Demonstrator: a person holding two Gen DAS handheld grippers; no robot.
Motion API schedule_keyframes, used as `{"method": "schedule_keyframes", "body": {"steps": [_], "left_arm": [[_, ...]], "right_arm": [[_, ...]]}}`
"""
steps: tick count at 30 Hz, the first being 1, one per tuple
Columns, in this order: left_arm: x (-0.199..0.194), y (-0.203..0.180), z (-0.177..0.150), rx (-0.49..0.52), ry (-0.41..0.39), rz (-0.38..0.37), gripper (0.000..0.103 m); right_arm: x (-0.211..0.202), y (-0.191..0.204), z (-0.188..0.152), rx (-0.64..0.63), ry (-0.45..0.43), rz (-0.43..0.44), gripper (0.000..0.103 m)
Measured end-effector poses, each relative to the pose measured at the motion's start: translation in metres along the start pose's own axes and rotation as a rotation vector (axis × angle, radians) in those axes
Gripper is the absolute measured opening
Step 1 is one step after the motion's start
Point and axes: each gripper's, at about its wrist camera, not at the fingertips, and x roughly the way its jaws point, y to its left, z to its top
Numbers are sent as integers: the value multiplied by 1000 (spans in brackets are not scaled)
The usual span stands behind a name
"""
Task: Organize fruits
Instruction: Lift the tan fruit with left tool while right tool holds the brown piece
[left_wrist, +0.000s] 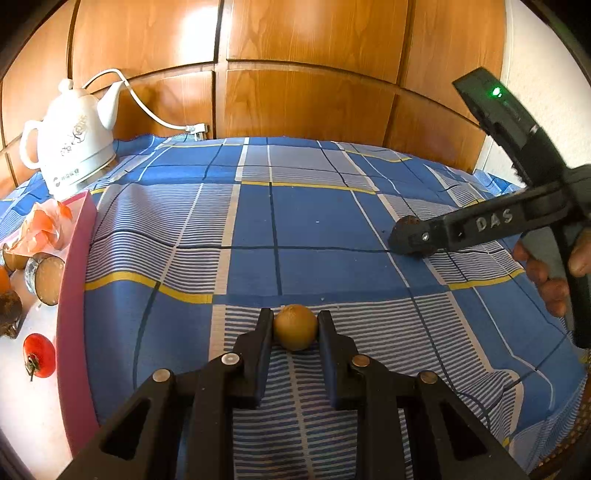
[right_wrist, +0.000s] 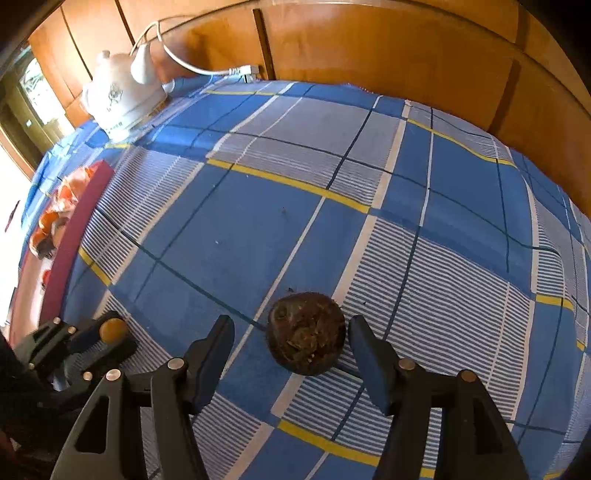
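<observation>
My left gripper (left_wrist: 294, 325) is shut on a small round tan fruit (left_wrist: 295, 327), low over the blue checked cloth; it also shows in the right wrist view (right_wrist: 112, 329). My right gripper (right_wrist: 290, 334) is open, its jaws on either side of a dark brown rough fruit (right_wrist: 306, 332) that lies on the cloth, with a gap on the left. In the left wrist view that fruit (left_wrist: 408, 221) peeks past the right gripper's tip. A pink-rimmed tray (left_wrist: 72, 295) at the left holds a red tomato (left_wrist: 38, 355), cut brown fruits and orange ones.
A white electric kettle (left_wrist: 74, 147) with its cord stands at the back left of the cloth (left_wrist: 314, 221). Wooden panels rise behind the table. The pink tray also shows at the left in the right wrist view (right_wrist: 70, 236).
</observation>
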Motion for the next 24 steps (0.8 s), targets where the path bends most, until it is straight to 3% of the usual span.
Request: {"method": "schedule_keyframes", "body": {"steps": [1, 2, 3, 24], "left_arm": [[0, 0, 0, 1, 0, 0, 24], [1, 0, 0, 2, -1, 1, 24], [1, 1, 0, 2, -1, 0, 24], [-1, -2, 1, 22, 1, 17, 24]], "right_arm": [[3, 1, 0, -7, 5, -4, 64], [5, 2, -1, -22, 15, -14, 49], [7, 4, -2, -44, 17, -36, 44], [8, 0, -4, 6, 6, -11, 46]]}}
